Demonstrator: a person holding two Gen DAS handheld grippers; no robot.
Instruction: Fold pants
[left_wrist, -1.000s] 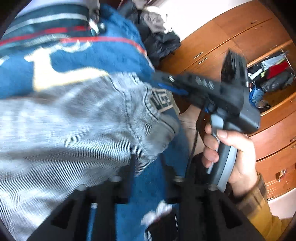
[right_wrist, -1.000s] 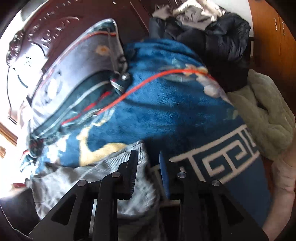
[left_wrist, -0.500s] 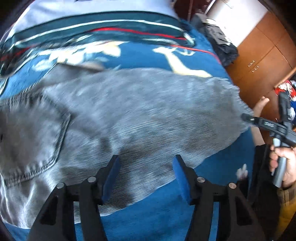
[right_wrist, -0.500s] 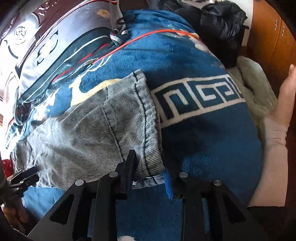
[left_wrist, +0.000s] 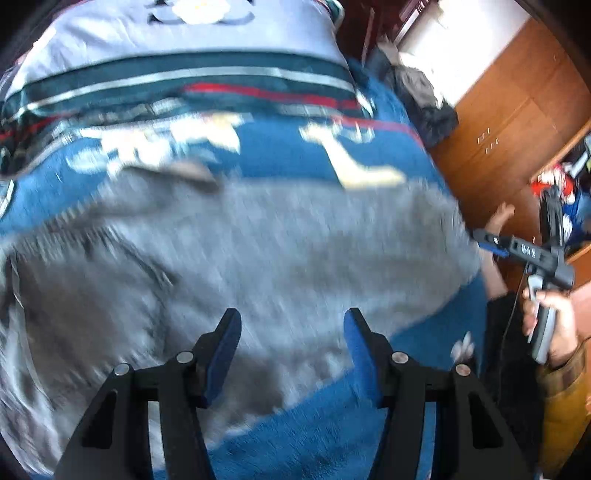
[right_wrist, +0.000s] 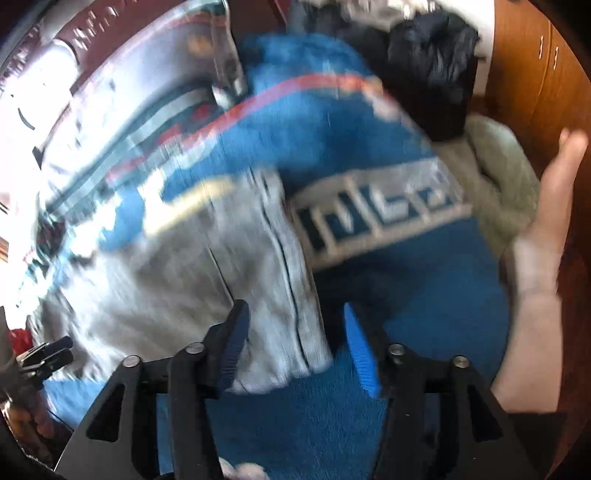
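One pair of grey pants (left_wrist: 258, 258) flat on blue blanket (left_wrist: 369, 424), blanket margin beyond hem

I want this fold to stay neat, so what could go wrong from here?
The right gripper is opening with the grey pants hem lying loose between its jaws; pulling away could catch the hem and undo the fold. The left gripper is open above the pants; sweeping low might ruffle the cloth. The plush blue blanket gives a soft base, so creases may not hold.
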